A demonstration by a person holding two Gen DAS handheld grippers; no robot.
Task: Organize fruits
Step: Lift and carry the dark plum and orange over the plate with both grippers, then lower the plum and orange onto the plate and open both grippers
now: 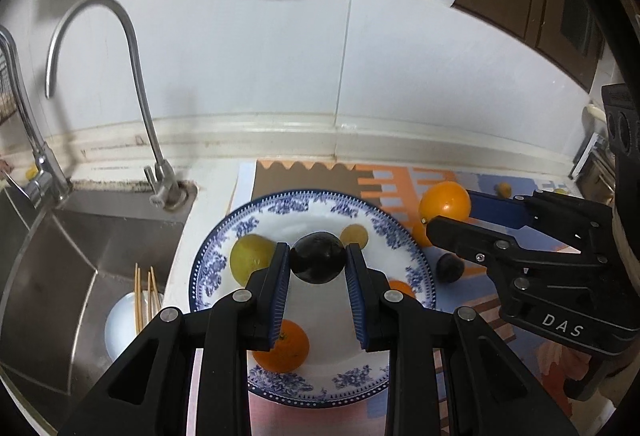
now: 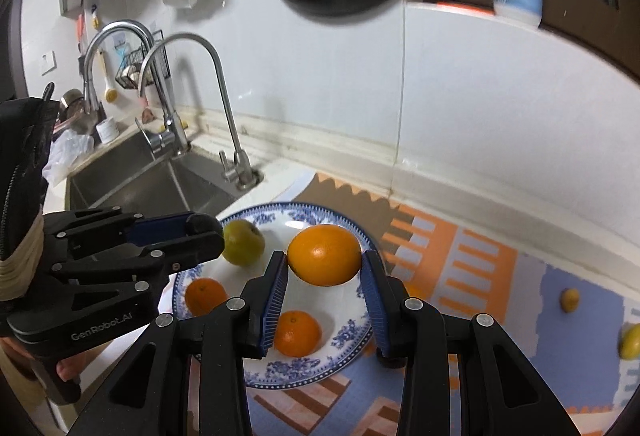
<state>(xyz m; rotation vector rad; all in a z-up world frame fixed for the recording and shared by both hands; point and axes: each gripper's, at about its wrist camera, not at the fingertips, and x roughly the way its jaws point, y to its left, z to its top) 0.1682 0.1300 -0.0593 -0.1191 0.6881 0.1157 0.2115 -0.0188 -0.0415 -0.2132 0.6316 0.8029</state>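
Observation:
My left gripper (image 1: 318,252) is shut on a dark round fruit (image 1: 318,266), held just above a blue-and-white plate (image 1: 208,264). On the plate lie a yellow-green fruit (image 1: 250,258), a small yellow fruit (image 1: 354,236) and an orange (image 1: 288,346). My right gripper (image 2: 324,270) is shut on a large orange (image 2: 324,254) over the plate's (image 2: 352,340) right side. Below it the right wrist view shows two oranges (image 2: 205,296) (image 2: 298,332) and the green fruit (image 2: 243,242). The left gripper (image 2: 200,232) comes in from the left.
The plate stands on a patterned mat (image 1: 460,175) beside a steel sink (image 1: 60,276) with two faucets (image 1: 132,47). A bowl with chopsticks (image 1: 132,320) lies in the sink. Loose on the mat are a dark fruit (image 1: 449,268) and two small yellow fruits (image 2: 569,300) (image 2: 630,342).

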